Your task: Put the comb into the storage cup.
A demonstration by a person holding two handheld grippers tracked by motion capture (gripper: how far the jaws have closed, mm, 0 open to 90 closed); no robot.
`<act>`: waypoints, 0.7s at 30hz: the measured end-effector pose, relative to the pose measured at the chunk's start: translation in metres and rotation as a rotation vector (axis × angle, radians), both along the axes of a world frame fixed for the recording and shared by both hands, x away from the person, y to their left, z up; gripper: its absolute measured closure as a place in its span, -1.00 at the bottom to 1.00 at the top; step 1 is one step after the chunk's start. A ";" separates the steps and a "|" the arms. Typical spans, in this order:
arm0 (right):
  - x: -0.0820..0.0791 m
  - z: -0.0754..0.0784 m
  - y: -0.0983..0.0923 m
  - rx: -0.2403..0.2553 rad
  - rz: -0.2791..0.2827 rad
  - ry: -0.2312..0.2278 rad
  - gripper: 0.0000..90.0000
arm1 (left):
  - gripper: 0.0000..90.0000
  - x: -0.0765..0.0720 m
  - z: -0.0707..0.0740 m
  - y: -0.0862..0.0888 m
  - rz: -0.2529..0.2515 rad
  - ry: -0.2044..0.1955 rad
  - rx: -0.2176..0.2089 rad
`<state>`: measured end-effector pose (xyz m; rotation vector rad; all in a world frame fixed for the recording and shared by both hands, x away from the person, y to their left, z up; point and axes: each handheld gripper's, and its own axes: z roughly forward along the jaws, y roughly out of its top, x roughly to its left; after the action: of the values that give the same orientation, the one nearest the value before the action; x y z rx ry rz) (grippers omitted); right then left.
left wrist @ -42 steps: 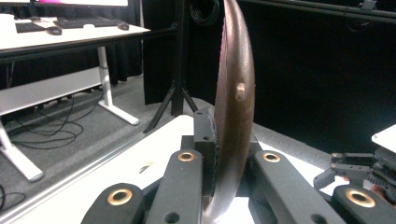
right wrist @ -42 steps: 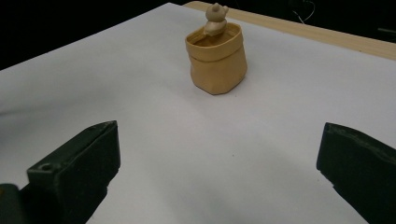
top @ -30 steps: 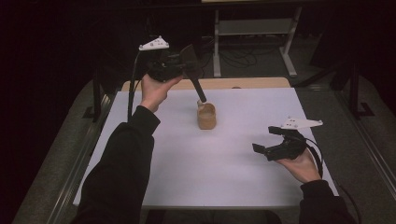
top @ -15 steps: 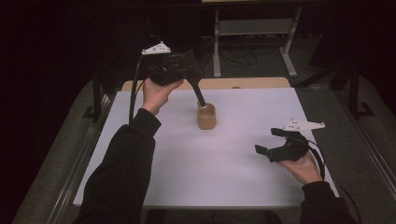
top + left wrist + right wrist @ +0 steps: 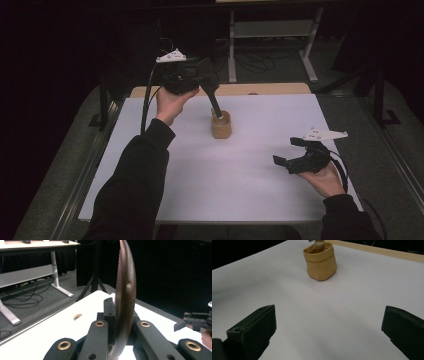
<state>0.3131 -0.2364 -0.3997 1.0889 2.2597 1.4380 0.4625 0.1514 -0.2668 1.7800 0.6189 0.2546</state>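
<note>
Both tongs are working differently: the left tongs (image 5: 202, 80) are clamping a dark spatula (image 5: 125, 297) whose handle tip is dipping into the tan pouch (image 5: 221, 125) at mid-surface, while the right tongs (image 5: 292, 157) are hovering wide open and empty, well apart. The handle is probably not seated yet, so lowering it straight, without tipping the soft pouch, is mattering most.
</note>
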 end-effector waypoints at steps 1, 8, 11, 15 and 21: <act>0.000 0.000 0.000 -0.001 0.000 0.000 -1.00 | 0.90 0.001 -0.001 -0.001 -0.001 0.000 -0.001; 0.000 0.000 -0.001 0.001 -0.007 -0.001 -1.00 | 0.90 0.002 -0.008 -0.005 -0.003 0.002 0.003; 0.000 0.000 -0.002 0.003 -0.010 0.002 -1.00 | 0.90 0.003 -0.011 -0.007 -0.004 0.000 0.005; 0.000 0.000 -0.002 0.005 -0.011 0.000 -1.00 | 0.90 0.004 -0.016 -0.009 -0.005 0.007 0.009; 0.000 -0.001 -0.001 -0.002 -0.007 0.001 -1.00 | 0.90 0.006 -0.022 -0.011 0.001 0.007 0.018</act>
<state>0.3133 -0.2369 -0.4009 1.0958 2.2548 1.4330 0.4684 0.1401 -0.2885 1.7982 0.6250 0.2553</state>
